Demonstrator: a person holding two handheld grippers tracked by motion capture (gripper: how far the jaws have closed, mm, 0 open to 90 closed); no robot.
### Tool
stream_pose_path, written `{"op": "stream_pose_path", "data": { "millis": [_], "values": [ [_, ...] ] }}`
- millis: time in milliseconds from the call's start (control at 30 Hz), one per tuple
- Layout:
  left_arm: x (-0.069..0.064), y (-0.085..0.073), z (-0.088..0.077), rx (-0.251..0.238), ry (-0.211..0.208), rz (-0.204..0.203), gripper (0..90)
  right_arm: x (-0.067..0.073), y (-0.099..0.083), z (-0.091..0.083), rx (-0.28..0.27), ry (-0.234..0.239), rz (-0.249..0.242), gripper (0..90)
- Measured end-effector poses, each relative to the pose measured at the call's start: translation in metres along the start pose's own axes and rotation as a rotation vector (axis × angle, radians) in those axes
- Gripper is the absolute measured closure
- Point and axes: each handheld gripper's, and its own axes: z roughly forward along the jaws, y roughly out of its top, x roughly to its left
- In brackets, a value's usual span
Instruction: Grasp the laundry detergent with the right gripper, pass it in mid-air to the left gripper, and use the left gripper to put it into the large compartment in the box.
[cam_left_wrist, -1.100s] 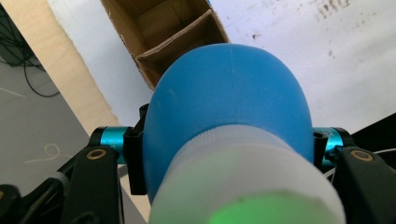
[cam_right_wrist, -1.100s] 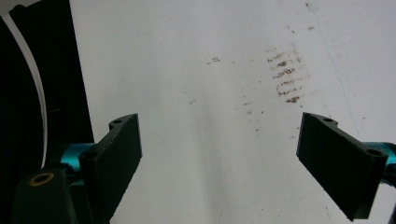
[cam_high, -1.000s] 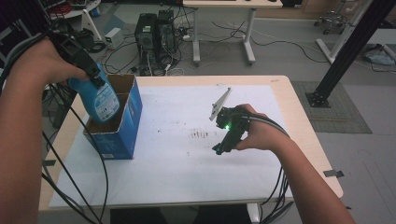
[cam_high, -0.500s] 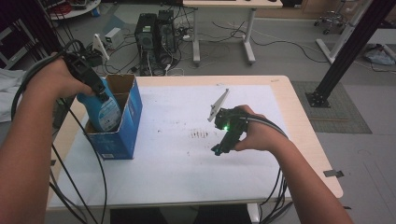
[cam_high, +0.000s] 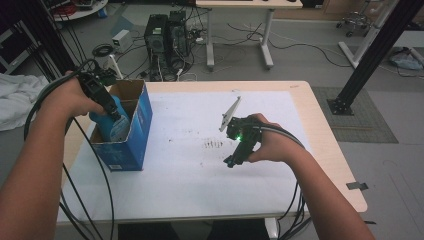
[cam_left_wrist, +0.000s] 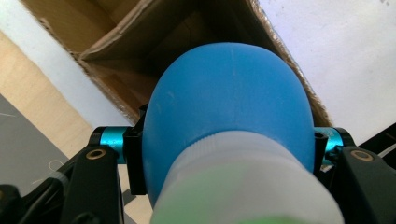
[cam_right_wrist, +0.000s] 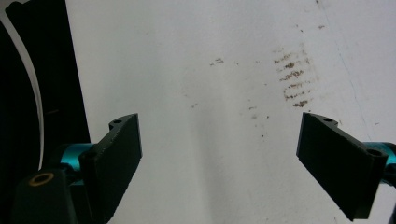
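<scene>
A blue bottle (cam_high: 114, 127) with a whitish cap end (cam_left_wrist: 243, 186) hangs partly inside an open blue cardboard box (cam_high: 132, 145) at the table's left. My left gripper (cam_high: 109, 111) is shut on the bottle, its jaws pressing both sides of the blue body (cam_left_wrist: 229, 102). Below it lies the box's brown inside (cam_left_wrist: 116, 37). My right gripper (cam_high: 232, 160) sits low over the white sheet near the table's middle. It is open, and in the right gripper view only bare sheet shows between its jaws (cam_right_wrist: 219, 154).
The table (cam_high: 320, 125) carries a white sheet with dark smudges (cam_right_wrist: 292, 79) near the right gripper. A grey plate (cam_high: 229, 114) sticks up from the right gripper. Cables trail off the front edge. Computer towers (cam_high: 167, 30) stand on the floor behind.
My left gripper has carried the blue bottle down and farther into the box. The right gripper has stayed where it was, open.
</scene>
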Motion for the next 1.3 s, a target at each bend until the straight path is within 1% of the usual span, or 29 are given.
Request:
{"op": "stream_pose_path", "data": {
  "millis": [33, 167, 200, 300, 367, 467, 500, 600, 667, 700, 733, 800, 900, 1000, 1033, 1067, 1133, 1200, 1233, 1267, 1300],
  "values": [
    [0.0, 0.0, 0.005, 0.004, 0.0, 0.007, 38.6, 0.0, 0.001, 0.001, 0.003, 0.003, 0.0, 13.3],
    [-0.001, 0.001, 0.014, 0.005, 0.002, 0.02, 38.6, 0.0, 0.001, 0.005, 0.002, 0.006, -0.004, 13.3],
    [-0.002, 0.001, 0.017, 0.013, 0.005, 0.03, 38.6, 0.001, 0.001, 0.005, 0.004, 0.008, 0.001, 13.4],
    [-0.003, 0.002, 0.024, 0.017, 0.006, 0.034, 38.6, 0.001, 0.001, 0.006, 0.002, 0.008, -0.002, 13.3],
    [-0.004, 0.003, 0.029, 0.032, 0.007, 0.054, 38.6, 0.0, 0.001, 0.006, 0.003, 0.009, -0.002, 13.3],
    [-0.006, 0.004, 0.034, 0.038, 0.004, 0.066, 38.6, 0.001, 0.001, 0.007, 0.001, 0.008, -0.002, 13.3],
    [-0.007, 0.004, 0.037, 0.039, 0.002, 0.078, 38.6, 0.001, 0.001, 0.006, 0.001, 0.009, -0.002, 13.3],
    [-0.008, 0.005, 0.042, 0.041, -0.001, 0.078, 38.6, 0.001, -0.001, 0.006, 0.001, 0.006, -0.002, 13.3],
    [-0.008, 0.005, 0.044, 0.045, 0.004, 0.081, 38.6, 0.001, -0.001, 0.006, -0.003, 0.006, 0.002, 13.3],
    [-0.009, 0.005, 0.045, 0.044, 0.004, 0.083, 38.6, 0.002, -0.001, 0.006, -0.003, 0.006, 0.003, 13.3],
    [-0.008, 0.005, 0.046, 0.055, 0.008, 0.093, 38.6, 0.002, -0.001, 0.006, -0.004, 0.007, 0.002, 13.3],
    [-0.008, 0.005, 0.047, 0.051, 0.006, 0.086, 38.6, 0.002, -0.002, 0.006, -0.003, 0.007, 0.001, 13.3],
    [-0.009, 0.004, 0.053, 0.067, 0.008, 0.094, 38.5, 0.002, -0.003, 0.006, -0.005, 0.007, 0.003, 13.3],
    [-0.009, 0.004, 0.054, 0.053, 0.005, 0.089, 38.6, 0.002, -0.003, 0.006, -0.003, 0.005, 0.003, 13.3],
    [-0.009, 0.004, 0.054, 0.056, 0.006, 0.09, 38.5, 0.002, -0.004, 0.006, -0.003, 0.006, 0.004, 13.3],
    [-0.008, 0.004, 0.053, 0.069, 0.009, 0.103, 38.5, 0.002, -0.004, 0.006, -0.006, 0.006, 0.005, 13.4],
    [-0.008, 0.004, 0.054, 0.071, 0.007, 0.106, 38.4, 0.002, -0.004, 0.006, -0.006, 0.005, 0.004, 13.4],
    [-0.008, 0.005, 0.054, 0.074, 0.002, 0.099, 38.1, 0.002, -0.005, 0.005, -0.009, 0.004, 0.007, 13.4],
    [-0.008, 0.006, 0.055, 0.072, -0.001, 0.088, 38.0, 0.003, -0.006, 0.005, -0.008, 0.003, 0.014, 13.3],
    [-0.008, 0.007, 0.055, 0.075, 0.0, 0.094, 38.0, 0.002, -0.006, 0.005, -0.008, 0.003, 0.011, 13.3],
    [-0.008, 0.007, 0.056, 0.072, -0.005, 0.085, 37.9, 0.002, -0.007, 0.005, -0.012, 0.004, 0.012, 13.4]
  ]
}}
